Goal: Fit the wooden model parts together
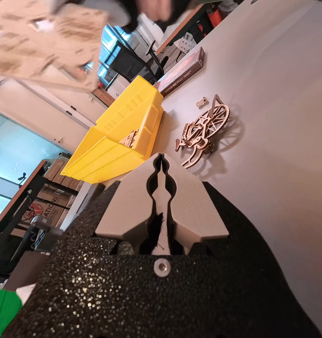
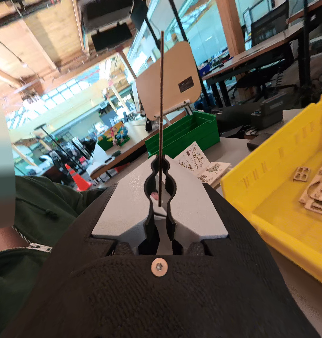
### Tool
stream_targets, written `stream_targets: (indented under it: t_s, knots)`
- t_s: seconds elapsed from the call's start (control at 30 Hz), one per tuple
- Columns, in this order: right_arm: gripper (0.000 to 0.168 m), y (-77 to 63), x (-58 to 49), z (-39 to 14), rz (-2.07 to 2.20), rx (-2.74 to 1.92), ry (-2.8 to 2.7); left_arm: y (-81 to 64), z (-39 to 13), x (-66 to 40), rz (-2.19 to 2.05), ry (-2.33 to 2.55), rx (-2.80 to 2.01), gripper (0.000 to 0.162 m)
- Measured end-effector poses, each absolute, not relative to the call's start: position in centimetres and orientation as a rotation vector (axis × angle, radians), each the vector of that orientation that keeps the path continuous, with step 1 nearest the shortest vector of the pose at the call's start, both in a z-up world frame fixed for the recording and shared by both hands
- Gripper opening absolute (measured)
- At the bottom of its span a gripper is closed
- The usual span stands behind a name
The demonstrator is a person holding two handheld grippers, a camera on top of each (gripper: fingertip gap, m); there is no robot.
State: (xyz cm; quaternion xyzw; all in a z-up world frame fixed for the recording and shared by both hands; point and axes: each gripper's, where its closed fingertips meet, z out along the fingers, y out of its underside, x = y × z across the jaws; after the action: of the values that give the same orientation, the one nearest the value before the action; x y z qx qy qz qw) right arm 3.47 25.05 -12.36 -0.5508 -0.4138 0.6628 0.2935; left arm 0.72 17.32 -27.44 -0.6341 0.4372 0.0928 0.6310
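In the left wrist view my left gripper [image 1: 161, 155] is shut with nothing in it, tilted above the grey table [image 1: 266, 91]. A partly built wooden wheel model [image 1: 202, 135] lies on the table just beyond its tips, with a small loose wooden piece [image 1: 202, 103] past it. A blurred wooden parts sheet [image 1: 43, 45] hangs at the upper left. In the right wrist view my right gripper [image 2: 161, 157] is shut on a thin wooden sheet [image 2: 161, 95], seen edge-on and standing up from the jaws.
A yellow bin [image 1: 120, 135] lies left of the wheel model; in the right wrist view the yellow bin [image 2: 257, 182] holds more wooden sheets [image 2: 317, 193]. A brown box [image 1: 184, 73], a green bin [image 2: 184, 135], an instruction booklet [image 2: 198, 164] and a person's green jacket [image 2: 37, 201] are nearby. About 15 cm separates my left fingertips from my right.
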Motion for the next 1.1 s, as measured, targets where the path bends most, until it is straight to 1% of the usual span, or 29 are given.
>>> stream_targets:
  t_s: [0.2, 0.27, 0.37, 0.47, 0.57, 0.73, 0.77, 0.8, 0.93, 1.03, 1.1]
  knots:
    - [0.001, 20.3, -9.4, -8.9, 1.504, -1.371, -1.622, 17.0, -28.2, 2.0, 0.264, 1.100, -1.416, 0.000]
    - [0.001, 18.4, -14.7, -7.8, 1.523, -1.373, -1.718, 16.9, -28.2, 2.3, 0.269, 1.116, -1.404, 0.000]
    - [0.001, 16.7, -22.4, -7.7, 1.640, -1.536, -1.754, 16.9, -28.2, 2.1, 0.261, 1.107, -1.413, 0.000]
    - [0.001, 15.1, -28.0, -11.0, 1.683, -1.798, -1.815, 16.9, -28.1, 2.1, 0.248, 1.098, -1.415, 0.000]
    - [0.001, 14.0, -31.0, -16.1, 1.526, -1.990, -1.930, 16.9, -28.2, 2.3, 0.252, 1.109, -1.414, 0.000]
    - [0.001, 14.0, -33.4, -21.0, 1.329, -2.124, -1.957, 16.9, -28.3, 2.4, 0.245, 1.112, -1.418, 0.000]
    - [0.004, 14.4, -33.4, -21.2, 1.293, -2.115, -1.954, 16.9, -28.3, 2.4, 0.244, 1.111, -1.419, 0.000]
    - [0.017, 14.8, -33.2, -21.0, 1.282, -2.088, -1.944, 16.9, -28.3, 2.4, 0.244, 1.110, -1.420, 0.000]
    - [0.033, 18.3, -29.8, -17.2, 1.239, -1.917, -1.906, 16.9, -28.4, 2.4, 0.247, 1.113, -1.424, 0.000]
    - [0.035, 24.1, -25.0, -13.4, 1.168, -1.826, -1.792, 17.0, -28.5, 2.4, 0.247, 1.114, -1.424, 0.000]
    - [0.036, 30.5, -21.1, -11.5, 1.047, -1.815, -1.624, 17.1, -28.5, 2.5, 0.246, 1.114, -1.424, 0.000]
